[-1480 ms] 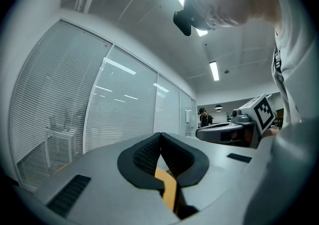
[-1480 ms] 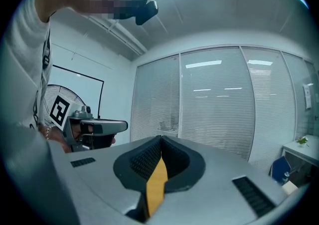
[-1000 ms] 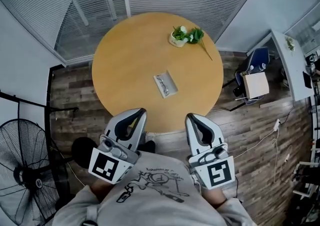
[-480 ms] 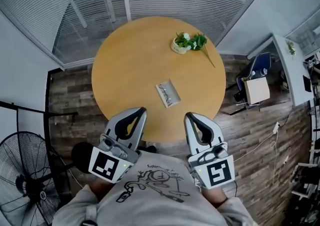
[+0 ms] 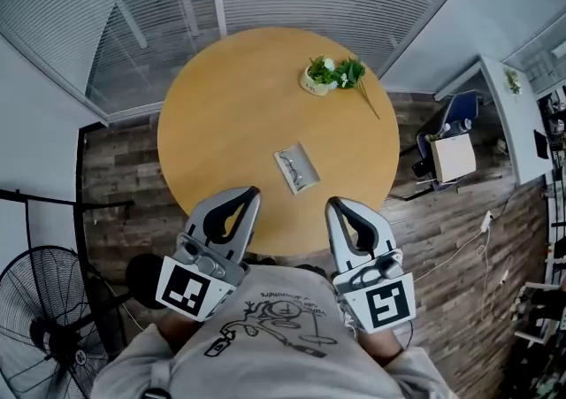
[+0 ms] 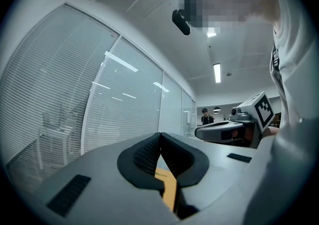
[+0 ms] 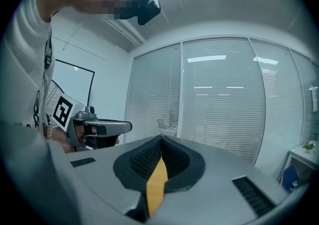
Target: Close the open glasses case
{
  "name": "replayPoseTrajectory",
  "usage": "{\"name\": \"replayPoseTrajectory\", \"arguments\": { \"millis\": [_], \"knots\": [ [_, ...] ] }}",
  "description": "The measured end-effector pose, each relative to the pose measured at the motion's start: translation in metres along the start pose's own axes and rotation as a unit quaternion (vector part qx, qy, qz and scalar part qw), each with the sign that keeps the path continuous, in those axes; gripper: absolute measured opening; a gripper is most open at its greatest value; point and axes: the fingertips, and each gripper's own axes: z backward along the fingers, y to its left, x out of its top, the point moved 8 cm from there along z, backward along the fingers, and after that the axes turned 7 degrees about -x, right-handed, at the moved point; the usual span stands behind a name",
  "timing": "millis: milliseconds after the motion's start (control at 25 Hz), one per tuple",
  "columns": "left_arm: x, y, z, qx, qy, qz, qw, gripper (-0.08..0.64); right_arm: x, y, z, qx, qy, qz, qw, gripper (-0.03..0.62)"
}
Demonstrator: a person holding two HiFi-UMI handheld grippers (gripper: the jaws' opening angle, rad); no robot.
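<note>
While only the head view shows the glasses case [image 5: 295, 167], lying open mid-frame on the round worktop [image 5: 221, 105], glasses inside, left gripper [image 5: 251, 195] and right gripper [image 5: 331, 204] both closed, empty.

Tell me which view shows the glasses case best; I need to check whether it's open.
The head view: the case lies in full sight on the table, open, with glasses in it. The left and right gripper views show only a sliver of tabletop between their jaws, no case.
</note>
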Motion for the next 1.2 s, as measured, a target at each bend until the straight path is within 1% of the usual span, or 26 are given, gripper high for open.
{"name": "replayPoseTrajectory", "arguments": {
  "millis": [200, 360, 720, 840, 960, 1040, 1200],
  "knots": [
    [-0.004, 0.007, -0.003, -0.002, 0.000, 0.007, 1.0000, 0.018, -0.002, 0.000, -0.009, -0.002, 0.004, -0.003, 1.000, 0.009],
    [-0.004, 0.009, -0.005, 0.003, -0.021, 0.032, 0.9993, 0.018, -0.006, 0.001, -0.012, -0.002, 0.008, -0.004, 1.000, 0.009],
    [-0.011, 0.009, -0.010, 0.004, -0.019, 0.028, 0.9994, 0.018, -0.012, -0.006, -0.013, -0.004, 0.007, 0.002, 1.000, 0.009],
    [-0.016, 0.011, -0.016, 0.004, -0.012, 0.026, 0.9996, 0.018, -0.012, -0.013, -0.015, -0.005, 0.000, 0.003, 1.000, 0.009],
    [-0.027, 0.011, -0.022, -0.004, 0.013, 0.013, 0.9998, 0.018, -0.018, -0.022, -0.015, -0.003, 0.007, 0.017, 1.000, 0.009],
    [-0.034, 0.012, -0.026, -0.006, 0.014, 0.014, 0.9998, 0.018, -0.025, -0.026, -0.015, 0.002, 0.021, 0.033, 0.999, 0.009],
    [-0.050, 0.014, -0.034, -0.010, 0.020, 0.017, 0.9996, 0.018, -0.038, -0.033, -0.017, -0.004, 0.029, 0.030, 0.999, 0.012]
  ]
}}
